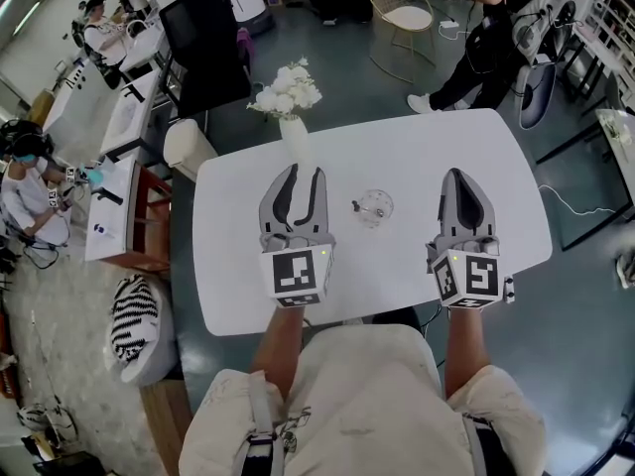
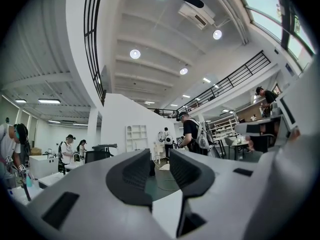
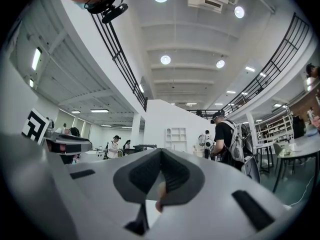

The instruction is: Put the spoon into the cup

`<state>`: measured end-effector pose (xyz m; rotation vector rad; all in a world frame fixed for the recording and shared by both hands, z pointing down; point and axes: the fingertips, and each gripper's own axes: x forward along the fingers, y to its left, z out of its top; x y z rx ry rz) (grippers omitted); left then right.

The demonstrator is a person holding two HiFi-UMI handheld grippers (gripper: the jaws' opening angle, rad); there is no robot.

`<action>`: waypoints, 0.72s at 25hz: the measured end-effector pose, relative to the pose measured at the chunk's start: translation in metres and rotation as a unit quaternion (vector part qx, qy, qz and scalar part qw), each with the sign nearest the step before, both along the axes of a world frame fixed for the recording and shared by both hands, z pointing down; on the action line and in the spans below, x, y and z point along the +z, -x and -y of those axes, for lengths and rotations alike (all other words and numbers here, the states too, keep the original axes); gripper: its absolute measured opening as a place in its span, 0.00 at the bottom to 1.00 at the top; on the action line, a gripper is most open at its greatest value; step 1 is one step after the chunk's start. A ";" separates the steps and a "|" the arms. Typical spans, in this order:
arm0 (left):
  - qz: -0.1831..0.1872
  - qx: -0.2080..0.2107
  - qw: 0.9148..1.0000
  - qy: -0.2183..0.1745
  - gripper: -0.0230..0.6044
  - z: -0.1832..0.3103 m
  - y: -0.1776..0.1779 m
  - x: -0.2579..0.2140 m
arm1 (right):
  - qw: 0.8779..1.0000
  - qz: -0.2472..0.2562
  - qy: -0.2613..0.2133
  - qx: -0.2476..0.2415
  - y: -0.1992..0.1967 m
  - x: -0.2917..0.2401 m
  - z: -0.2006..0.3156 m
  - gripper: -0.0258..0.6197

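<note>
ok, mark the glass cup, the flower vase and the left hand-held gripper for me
glass cup (image 1: 375, 209), head view, on its clear bowl
flower vase (image 1: 295, 139), head view, on its white body
left hand-held gripper (image 1: 305, 172), head view, midway between its open fingertips

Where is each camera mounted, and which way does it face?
Head view: on the person's head, steeply down at the white table and glass cup; forearms, left hand-held gripper, right hand-held gripper show.
Left gripper view: on its hand-held gripper, level across the room; its jaws apart.
Right gripper view: likewise level; jaws together.
Shared: both gripper views show the backpack wearer.
</note>
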<state>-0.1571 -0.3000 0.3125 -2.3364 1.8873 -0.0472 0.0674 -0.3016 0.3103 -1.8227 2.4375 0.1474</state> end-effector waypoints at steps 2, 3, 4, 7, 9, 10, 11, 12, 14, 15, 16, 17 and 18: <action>-0.007 0.001 1.000 0.000 0.14 0.000 0.000 0.002 | 1.000 -0.002 0.001 0.000 0.001 0.001 0.000 0.02; -0.010 0.001 1.000 0.001 0.10 -0.001 0.000 0.003 | 1.000 -0.003 0.002 -0.001 0.001 0.002 -0.001 0.02; -0.012 0.000 1.000 0.001 0.07 -0.001 0.001 0.003 | 1.000 -0.004 0.002 -0.001 0.001 0.002 -0.001 0.02; -0.012 -0.002 1.000 0.002 0.06 0.000 0.003 0.003 | 1.000 -0.011 0.000 0.000 0.003 0.001 -0.002 0.02; -0.013 -0.002 1.000 0.003 0.06 0.000 0.003 0.003 | 1.000 -0.014 0.000 -0.001 0.004 0.000 -0.001 0.02; -0.014 -0.003 1.000 0.003 0.06 0.000 0.003 0.003 | 1.000 -0.012 0.001 -0.004 0.004 0.000 -0.002 0.02; -0.015 -0.003 1.000 0.002 0.06 0.000 0.003 0.003 | 1.000 -0.009 0.003 -0.008 0.004 0.000 -0.002 0.02; -0.015 -0.004 1.000 0.002 0.06 0.000 0.003 0.003 | 1.000 -0.005 0.005 -0.011 0.005 0.000 -0.003 0.02; -0.016 -0.005 1.000 0.002 0.06 0.000 0.002 0.003 | 1.000 -0.003 0.006 -0.011 0.004 0.000 -0.003 0.02; -0.016 -0.006 1.000 0.002 0.06 0.000 0.002 0.003 | 1.000 -0.004 0.006 -0.010 0.004 0.001 -0.002 0.02; -0.016 -0.007 1.000 0.001 0.06 0.001 0.003 0.003 | 1.000 -0.006 0.006 -0.009 0.003 0.002 -0.001 0.02; -0.015 -0.008 1.000 0.000 0.06 0.001 0.003 0.003 | 1.000 -0.007 0.006 -0.008 0.003 0.003 -0.001 0.02; -0.015 -0.008 1.000 0.000 0.06 0.001 0.004 0.003 | 1.000 -0.009 0.006 -0.007 0.004 0.003 -0.001 0.02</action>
